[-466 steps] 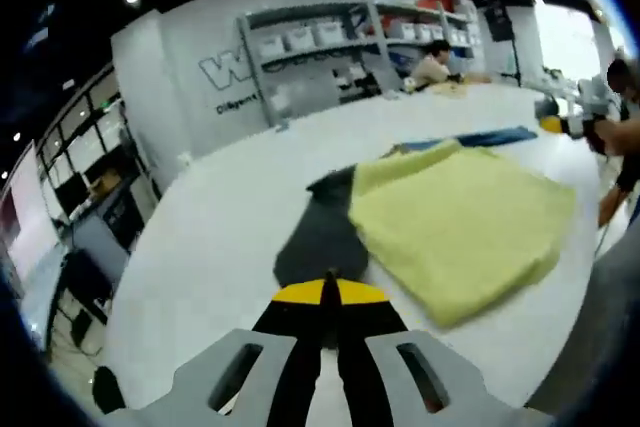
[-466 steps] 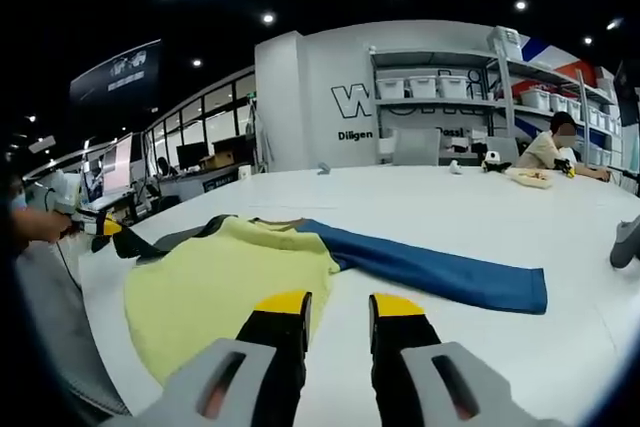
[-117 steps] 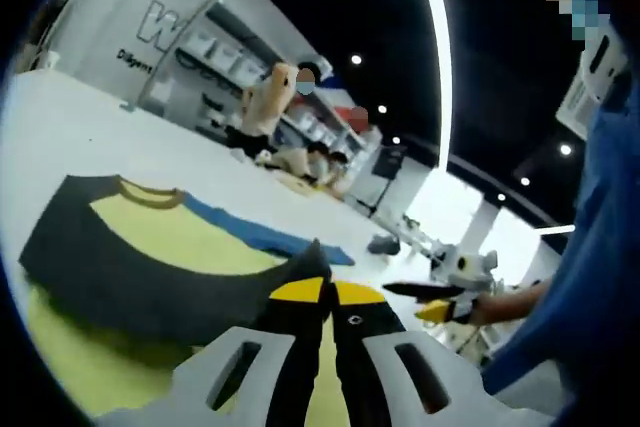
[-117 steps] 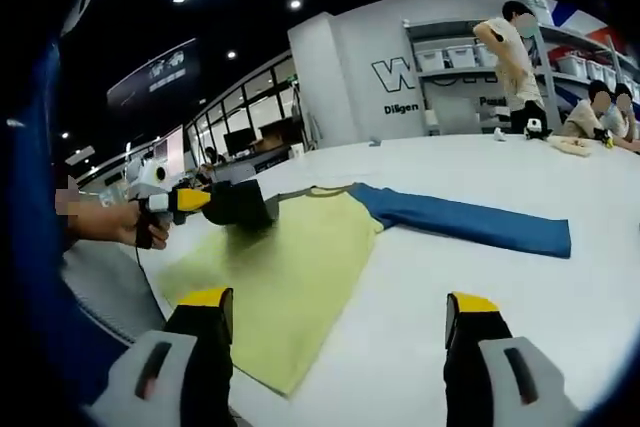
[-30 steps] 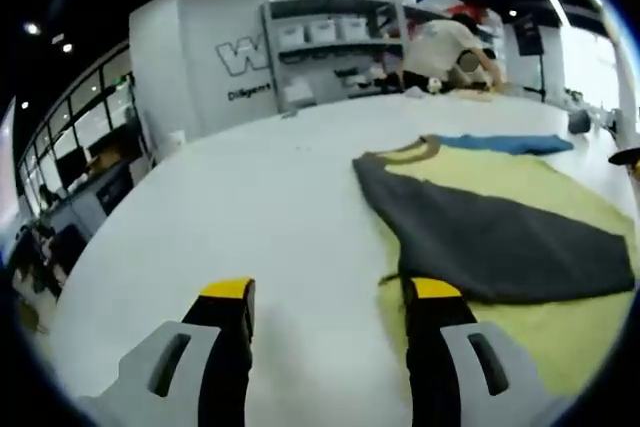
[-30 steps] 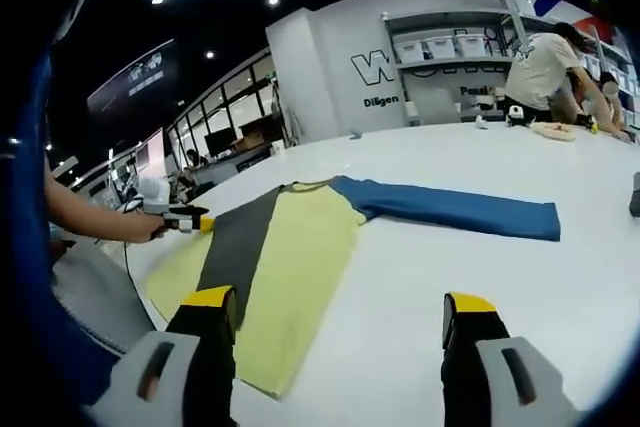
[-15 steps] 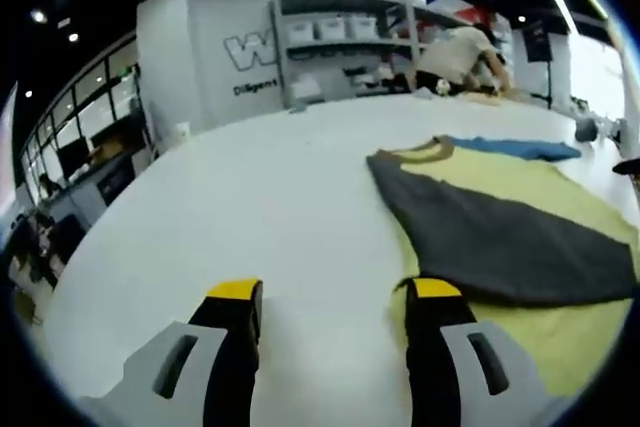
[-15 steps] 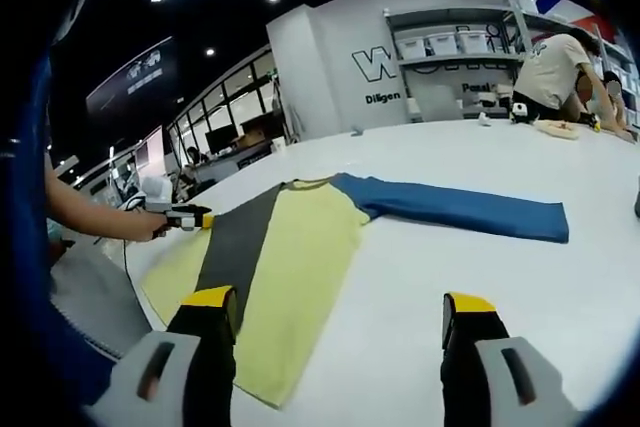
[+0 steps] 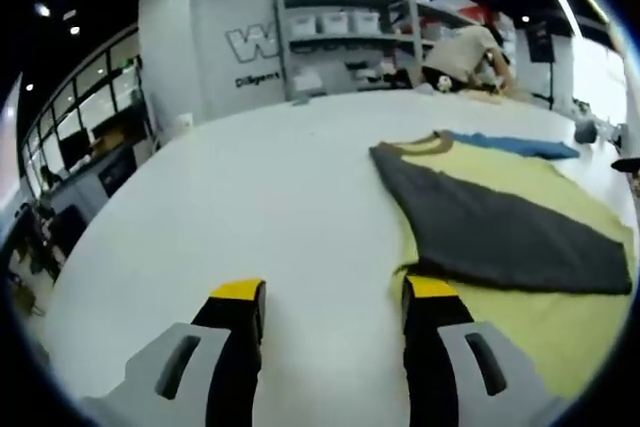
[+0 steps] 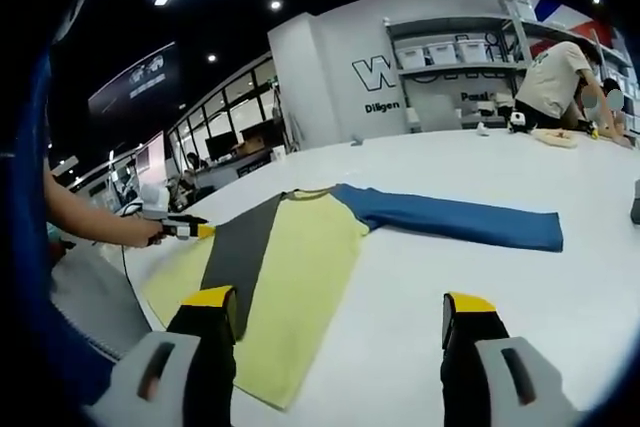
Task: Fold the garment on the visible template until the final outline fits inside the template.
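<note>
The yellow knit garment (image 10: pixel 290 277) with one dark grey sleeve (image 10: pixel 238 247) and one blue sleeve (image 10: pixel 455 219) lies flat on the white bench (image 9: pixel 250 197), the grey sleeve folded across its body and the blue one stretched out to the right. No template outline can be made out on the bench.

Nearest in the right gripper view, the right tongs (image 10: pixel 340 322) stand wide and empty above the garment's near hem. In the left gripper view the left tongs (image 9: pixel 335 317) are also wide and empty, the right tip just beside the yellow edge (image 9: pixel 520 317).

The blue sleeve looks next: grip it near the cuff, lift only slightly, and lay it across the body without dragging the grey sleeve out of place.

Beyond, the bench runs bare to a white wall with lettering (image 10: pixel 385 72), shelves of bins (image 9: pixel 345 22) and a person (image 10: pixel 560 77) leaning over the far end.
</note>
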`<state>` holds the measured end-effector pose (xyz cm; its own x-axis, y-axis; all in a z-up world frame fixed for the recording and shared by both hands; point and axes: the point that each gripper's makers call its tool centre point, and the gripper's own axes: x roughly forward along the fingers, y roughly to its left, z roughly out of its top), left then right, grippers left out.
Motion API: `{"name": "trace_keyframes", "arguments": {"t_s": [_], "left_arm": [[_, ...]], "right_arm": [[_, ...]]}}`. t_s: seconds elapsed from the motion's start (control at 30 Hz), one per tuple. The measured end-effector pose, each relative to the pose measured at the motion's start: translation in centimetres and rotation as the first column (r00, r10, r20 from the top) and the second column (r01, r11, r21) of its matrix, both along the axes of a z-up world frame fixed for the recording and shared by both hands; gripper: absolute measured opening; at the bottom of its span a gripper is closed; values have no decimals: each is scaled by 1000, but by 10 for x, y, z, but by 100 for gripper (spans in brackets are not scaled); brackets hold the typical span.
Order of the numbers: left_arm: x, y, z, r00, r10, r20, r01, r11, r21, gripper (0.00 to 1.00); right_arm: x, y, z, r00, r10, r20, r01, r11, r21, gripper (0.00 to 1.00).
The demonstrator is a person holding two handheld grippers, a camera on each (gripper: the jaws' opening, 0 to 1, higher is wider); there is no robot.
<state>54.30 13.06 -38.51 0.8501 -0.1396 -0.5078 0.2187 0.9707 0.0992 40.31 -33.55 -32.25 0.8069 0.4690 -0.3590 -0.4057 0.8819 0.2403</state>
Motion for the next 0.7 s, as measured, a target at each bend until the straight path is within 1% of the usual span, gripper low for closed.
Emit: {"name": "trace_keyframes", "arguments": {"t_s": [0.07,0.1,0.13,0.2,0.23,0.27,0.3,0.33,0.37,0.4,0.43,0.47,0.5,0.57,0.6,0.63,0.7], "left_arm": [[-2,3,0,1000,7,-2,-7,1000,2,62],[-4,10,0,1000,15,-3,-15,1000,8,62],[-6,13,1,1000,18,-2,-18,1000,7,62],[-15,12,2,1000,28,-13,-28,999,18,59],[-22,18,2,999,43,-28,-42,998,53,54],[-24,17,2,999,42,-26,-41,998,39,53],[-28,17,2,998,48,-26,-48,999,12,55],[-33,9,7,999,51,-20,-52,997,-61,61],[-38,4,10,999,50,-22,-52,994,-101,67],[-44,-1,11,1000,22,-18,-25,992,-127,73],[-46,-3,12,1000,12,-13,-13,992,-126,79],[-58,-16,23,998,-59,12,60,993,-106,81],[-61,-19,25,997,-73,14,74,992,-103,83],[-72,-30,28,992,-126,26,129,983,-133,88],[-81,-43,37,989,-146,33,149,974,-168,92],[-86,-50,43,988,-149,44,154,970,-186,99],[-91,-56,47,985,-165,51,172,964,-204,99]], "right_arm": [[-1,-1,0,1000,-1,2,1,1000,1,84],[-3,-3,1,1000,-3,8,3,1000,1,84],[-4,-5,1,1000,-5,11,5,1000,2,84],[-5,-5,3,1000,-8,18,8,1000,5,84],[-6,-6,3,1000,-10,21,10,1000,5,84],[-6,-7,4,1000,-12,24,12,1000,6,84],[-6,-7,5,1000,-13,28,13,1000,9,84],[-6,-8,6,999,-17,35,16,1000,11,84],[-6,-8,7,999,-19,37,18,1000,12,84],[-6,-9,8,999,-22,40,22,1000,14,84],[-6,-9,8,999,-23,41,22,1000,15,84],[-5,-11,9,999,-27,47,25,999,22,84],[-5,-11,9,999,-27,47,26,999,23,84],[-3,-14,9,998,-29,50,28,999,28,84],[-2,-16,10,998,-36,52,34,999,36,84],[1,-18,13,997,-54,52,50,996,68,84],[4,-19,18,995,-80,53,73,990,117,85]]}}
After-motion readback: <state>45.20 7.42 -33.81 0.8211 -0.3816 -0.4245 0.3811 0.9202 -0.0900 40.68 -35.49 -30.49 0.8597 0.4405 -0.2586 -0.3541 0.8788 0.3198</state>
